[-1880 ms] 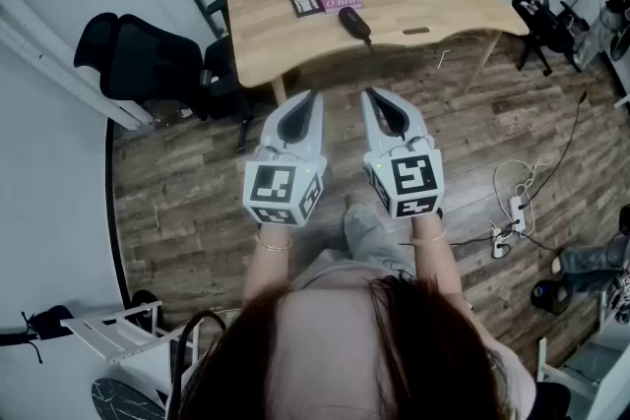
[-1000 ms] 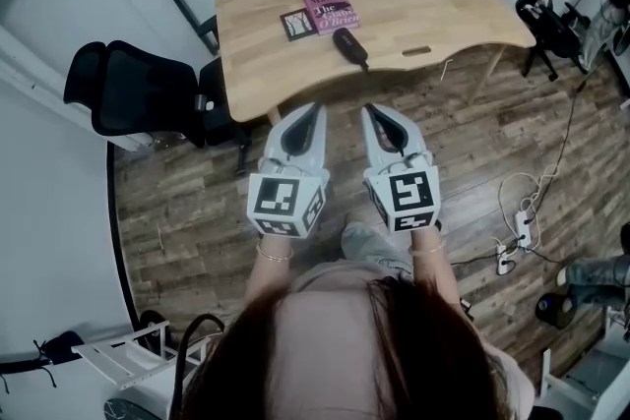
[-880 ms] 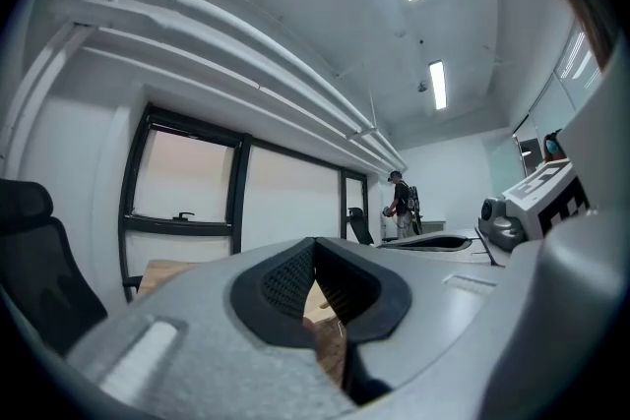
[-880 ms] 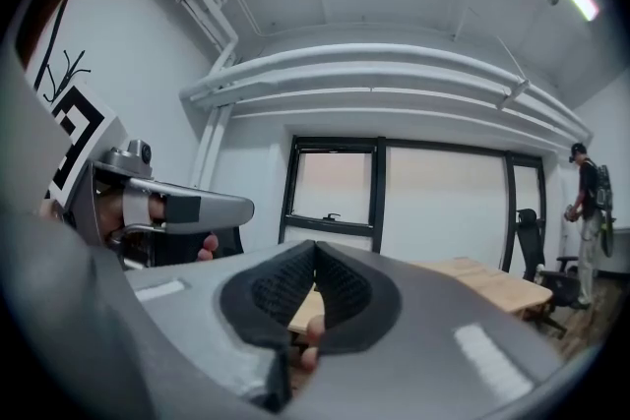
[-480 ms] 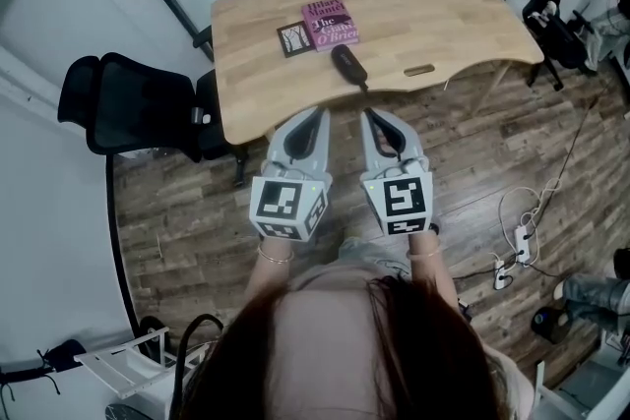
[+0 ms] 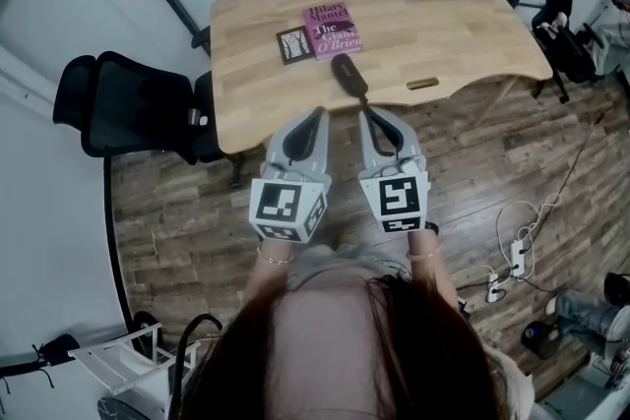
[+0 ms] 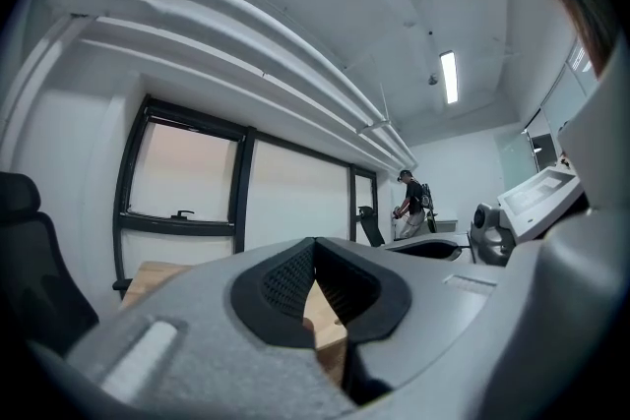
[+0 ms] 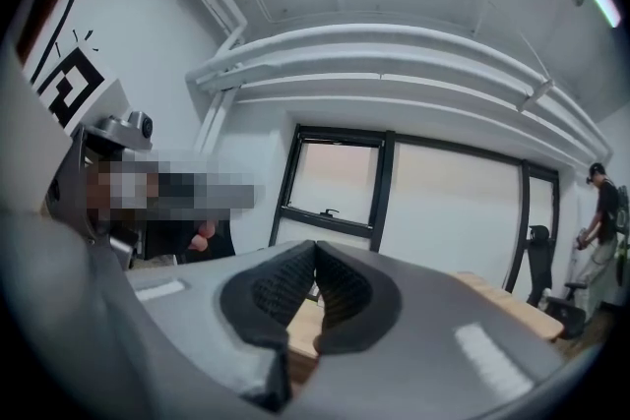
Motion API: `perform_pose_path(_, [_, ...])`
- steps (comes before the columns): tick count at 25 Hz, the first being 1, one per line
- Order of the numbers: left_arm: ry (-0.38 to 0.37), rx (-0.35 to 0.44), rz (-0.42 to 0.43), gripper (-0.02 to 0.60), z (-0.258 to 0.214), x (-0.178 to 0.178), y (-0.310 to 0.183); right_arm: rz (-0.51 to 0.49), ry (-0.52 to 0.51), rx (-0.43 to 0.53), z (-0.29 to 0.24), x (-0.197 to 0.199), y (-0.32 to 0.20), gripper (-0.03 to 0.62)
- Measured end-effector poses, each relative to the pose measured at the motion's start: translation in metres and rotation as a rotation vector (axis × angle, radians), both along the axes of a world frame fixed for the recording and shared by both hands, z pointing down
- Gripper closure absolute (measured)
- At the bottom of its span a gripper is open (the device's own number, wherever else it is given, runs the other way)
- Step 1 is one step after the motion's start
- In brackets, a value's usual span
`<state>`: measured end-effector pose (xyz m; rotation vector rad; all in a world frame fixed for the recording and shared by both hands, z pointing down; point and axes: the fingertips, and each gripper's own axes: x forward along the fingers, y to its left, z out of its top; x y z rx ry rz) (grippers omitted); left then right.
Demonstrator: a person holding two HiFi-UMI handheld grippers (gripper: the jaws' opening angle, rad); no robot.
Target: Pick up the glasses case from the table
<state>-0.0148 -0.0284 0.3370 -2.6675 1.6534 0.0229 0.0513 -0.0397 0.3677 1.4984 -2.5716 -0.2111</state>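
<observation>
**Head view.** The case, a dark oblong, lies shut on the table near its front edge. It sits just in front of a pink book and a small dark card, and it seems to touch neither. The left gripper and right gripper are held side by side over the wooden floor, short of the table edge, and both point toward the table. The right one is lined up roughly with the case. Nothing has been picked up yet. The approach is under way, and the reach, the grasp and the lift are all still to do. The case is the only container in sight. Since it is shut, nothing shows what it holds.

**Left gripper view.** The fingers meet at their tips with nothing between them. Below the tips a narrow wedge of gap shows only the table's wood. The case is not in sight here.

**Right gripper view.** These fingers are also closed tip to tip and empty, with a slice of table top seen through the gap. In my judgement they will have to spread before they can take the case across its narrow width.
</observation>
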Motion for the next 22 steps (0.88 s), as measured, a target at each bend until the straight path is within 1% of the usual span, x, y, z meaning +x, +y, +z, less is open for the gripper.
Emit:
perform_pose_path(6, [0.011, -0.024, -0.009, 0.577, 0.009, -0.001, -0.015, -0.027, 0.01, -0.014, 0.008, -0.005, -0.017, 0.591])
perform_pose_path(11, [-0.002, -0.038, 0.001, 0.577, 0.015, -0.001, -0.031, -0.023, 0.048, -0.024, 0.017, -0.009, -0.034, 0.591])
perform_pose_path(22, [0.002, -0.04, 0.019, 0.577, 0.022, -0.011, -0.092, -0.01, 0.062, -0.072, 0.034, -0.017, -0.093, 0.591])
